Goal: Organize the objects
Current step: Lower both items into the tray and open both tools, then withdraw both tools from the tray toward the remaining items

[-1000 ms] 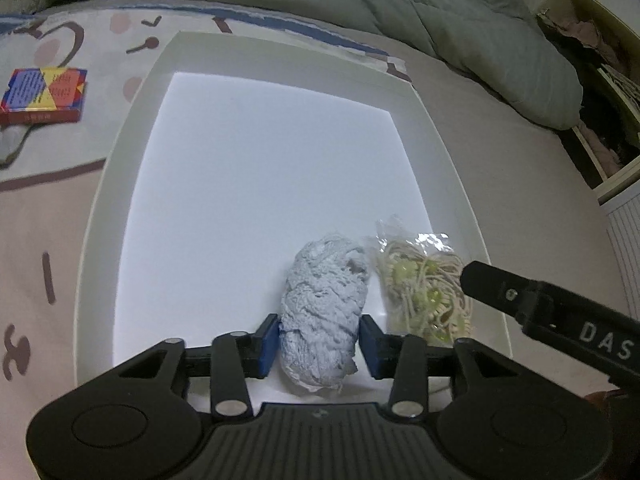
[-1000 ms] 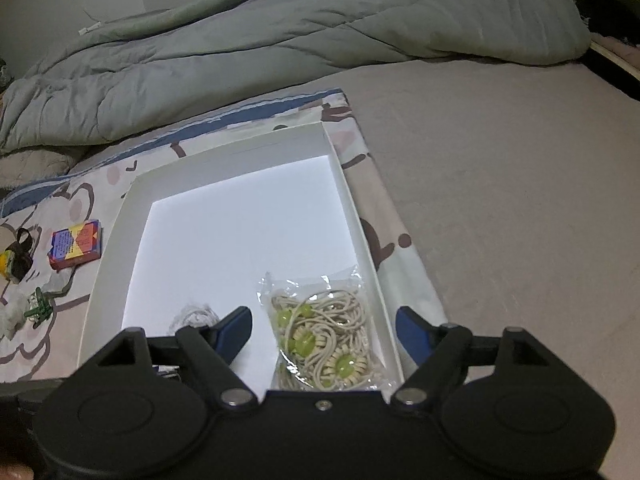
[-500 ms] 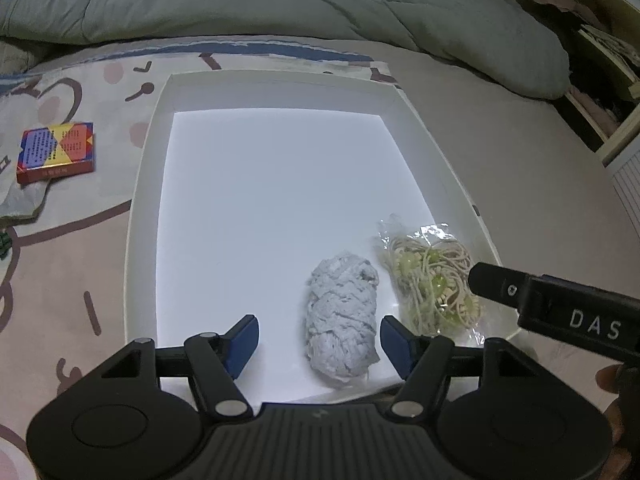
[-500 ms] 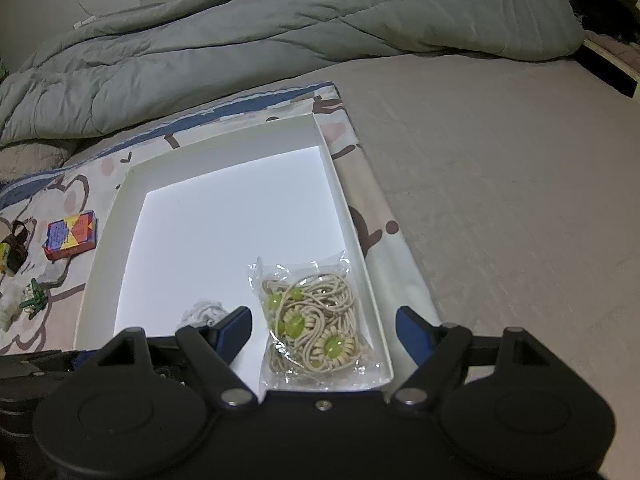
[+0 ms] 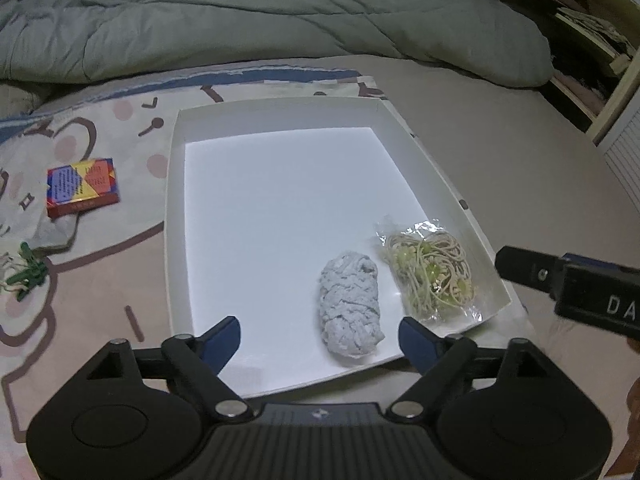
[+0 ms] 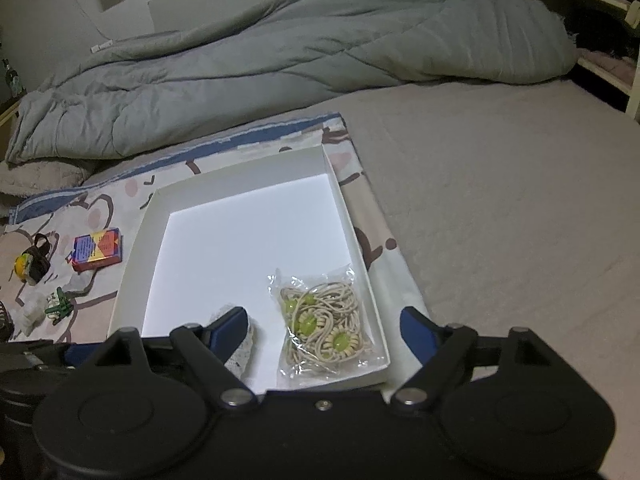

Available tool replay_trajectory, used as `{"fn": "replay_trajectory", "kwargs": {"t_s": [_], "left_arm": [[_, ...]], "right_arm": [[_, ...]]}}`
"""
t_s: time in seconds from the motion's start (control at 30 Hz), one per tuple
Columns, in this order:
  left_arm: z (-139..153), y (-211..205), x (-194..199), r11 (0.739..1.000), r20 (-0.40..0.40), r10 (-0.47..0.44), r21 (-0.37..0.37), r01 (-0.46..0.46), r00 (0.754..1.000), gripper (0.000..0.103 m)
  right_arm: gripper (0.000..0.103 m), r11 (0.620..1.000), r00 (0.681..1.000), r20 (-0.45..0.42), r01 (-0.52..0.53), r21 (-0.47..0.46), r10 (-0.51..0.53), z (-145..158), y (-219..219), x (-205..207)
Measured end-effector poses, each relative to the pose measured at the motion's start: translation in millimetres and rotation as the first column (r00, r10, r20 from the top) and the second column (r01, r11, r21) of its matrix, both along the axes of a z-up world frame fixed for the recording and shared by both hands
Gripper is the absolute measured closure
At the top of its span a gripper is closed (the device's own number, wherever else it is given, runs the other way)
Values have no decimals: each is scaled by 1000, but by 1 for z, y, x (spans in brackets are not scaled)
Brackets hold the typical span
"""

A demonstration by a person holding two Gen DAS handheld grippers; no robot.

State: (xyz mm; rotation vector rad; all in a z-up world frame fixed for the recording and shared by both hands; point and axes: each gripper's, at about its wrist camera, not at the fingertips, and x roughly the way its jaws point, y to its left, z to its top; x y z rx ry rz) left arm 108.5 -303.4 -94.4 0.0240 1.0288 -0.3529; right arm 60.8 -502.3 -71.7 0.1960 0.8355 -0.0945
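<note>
Two things lie in the white tray (image 5: pixel 176 208): one grey-white wad of cloth (image 5: pixel 350 306) and one clear bag of beige hair ties (image 5: pixel 430 278), side by side at the tray's near right corner. Your left gripper (image 5: pixel 320 340) is spread wide and holds nothing; the wad sits just ahead of it, toward 1 o'clock, nearer its right finger and touching neither. The bag lies further out at 2 o'clock, against the tray's right wall. Your right gripper (image 6: pixel 322 330) is also spread and empty, with the bag (image 6: pixel 326 328) lying between its fingers just ahead, at 12 o'clock, and the wad half hidden behind its left finger. At 10 o'clock from the left gripper, outside the tray on the patterned sheet (image 5: pixel 100 264), you have one colourful small box (image 5: pixel 82 192) and one green clip (image 5: pixel 28 274). A grey duvet (image 5: pixel 280 16) is heaped across the bed at 12 o'clock.
</note>
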Motion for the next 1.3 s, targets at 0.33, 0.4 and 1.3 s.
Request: {"fn": "replay_trajectory", "kwargs": {"t_s": [0.33, 0.4, 1.3], "left_arm": [[21, 12, -16, 1000, 52, 6, 11, -6, 999, 2], [22, 14, -19, 1000, 61, 10, 13, -11, 998, 2], [51, 63, -43, 999, 105, 39, -9, -38, 994, 2]], "right_arm": [[0, 999, 998, 62, 28, -32, -26, 17, -2, -29], [0, 999, 998, 65, 28, -40, -25, 18, -2, -34], [0, 994, 998, 60, 22, -111, -15, 34, 16, -65]]}}
